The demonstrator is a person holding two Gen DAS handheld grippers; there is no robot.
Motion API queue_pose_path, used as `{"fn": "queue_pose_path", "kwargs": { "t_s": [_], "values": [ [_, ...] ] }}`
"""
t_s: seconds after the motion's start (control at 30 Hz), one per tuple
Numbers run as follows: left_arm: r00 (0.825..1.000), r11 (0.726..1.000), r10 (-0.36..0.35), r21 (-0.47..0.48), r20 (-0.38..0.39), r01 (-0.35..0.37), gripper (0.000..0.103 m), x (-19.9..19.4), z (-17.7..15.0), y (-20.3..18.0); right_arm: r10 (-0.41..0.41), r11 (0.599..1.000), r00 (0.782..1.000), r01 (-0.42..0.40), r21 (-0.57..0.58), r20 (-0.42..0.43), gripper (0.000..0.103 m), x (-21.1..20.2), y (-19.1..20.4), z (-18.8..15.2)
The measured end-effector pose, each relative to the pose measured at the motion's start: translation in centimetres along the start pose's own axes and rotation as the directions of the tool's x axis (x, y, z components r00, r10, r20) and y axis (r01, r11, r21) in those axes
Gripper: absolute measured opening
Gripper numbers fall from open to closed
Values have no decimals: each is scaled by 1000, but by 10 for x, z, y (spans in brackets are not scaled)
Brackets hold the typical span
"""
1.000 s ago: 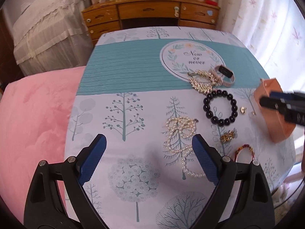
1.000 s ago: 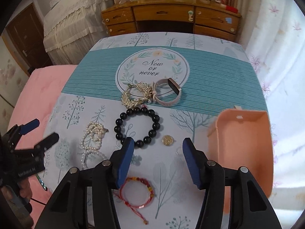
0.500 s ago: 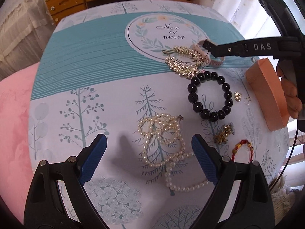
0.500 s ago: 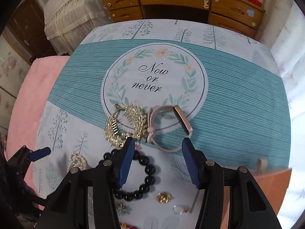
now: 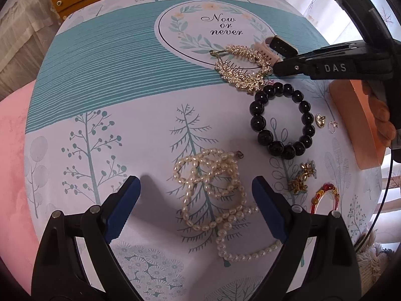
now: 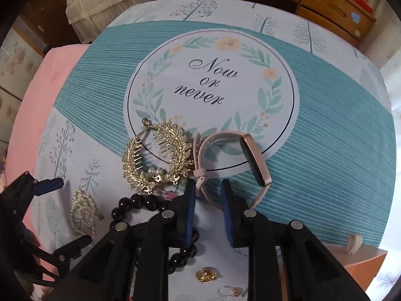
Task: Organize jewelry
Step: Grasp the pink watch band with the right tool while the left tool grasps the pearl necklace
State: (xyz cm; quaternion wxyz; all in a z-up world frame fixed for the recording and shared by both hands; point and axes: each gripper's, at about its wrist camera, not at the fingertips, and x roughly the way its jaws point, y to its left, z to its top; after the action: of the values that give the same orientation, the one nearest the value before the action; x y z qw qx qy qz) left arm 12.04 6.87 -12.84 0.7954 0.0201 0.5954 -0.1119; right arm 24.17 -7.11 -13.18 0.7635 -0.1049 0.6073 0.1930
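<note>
- Pink watch band (image 6: 226, 165): lies at centre frame in the right wrist view, on the lower edge of the round "Now or never" print (image 6: 211, 100), its dark face tilted at the right. The strap's near loop passes between the tips of the right gripper (image 6: 206, 188); the jaws have just been closing and stand narrowly apart around the strap; whether the pads press it I cannot tell.
- Gold leaf hair comb (image 6: 156, 156): just left of the band, touching it.
- Black bead bracelet (image 6: 140, 204): lower left of the comb, partly hidden by the gripper.
- Gold charm (image 6: 206, 274) and small ring (image 6: 226, 291): bottom centre.
- Pearl necklace (image 5: 215, 193): lower centre of the left wrist view, heaped between the wide-apart fingers of the left gripper (image 5: 198, 208), which grips nothing.
- Brooch (image 5: 302, 178) and red bangle (image 5: 324, 197): lower right.
- Orange box (image 5: 356, 128): right edge.
- Tablecloth (image 5: 100, 75): teal band, tree print.
</note>
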Motion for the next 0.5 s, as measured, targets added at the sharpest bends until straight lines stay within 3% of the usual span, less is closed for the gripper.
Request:
{"fn": "queue_pose_path", "kwargs": {
  "t_s": [0.1,0.23,0.37,0.47,0.5],
  "values": [
    [1000,1000,28,1,-12,-28,89,5,4,-1,7,1000,1000,-7,-17,0,11,-1,1,-3],
    [997,997,80,8,-20,-80,86,11,8,-4,18,1000,1000,-18,-16,-3,11,-4,-3,-7],
    [997,997,75,17,-17,-75,79,11,10,-7,17,1000,1000,-18,-12,-4,12,-5,-5,-8],
    [998,997,67,44,-9,-67,59,5,9,-13,-9,1000,1000,8,-30,-3,14,-5,-1,-6],
    [998,997,63,55,-6,-62,45,3,9,-15,-19,999,1000,19,-39,-2,15,-4,2,-5]
  ]
}}
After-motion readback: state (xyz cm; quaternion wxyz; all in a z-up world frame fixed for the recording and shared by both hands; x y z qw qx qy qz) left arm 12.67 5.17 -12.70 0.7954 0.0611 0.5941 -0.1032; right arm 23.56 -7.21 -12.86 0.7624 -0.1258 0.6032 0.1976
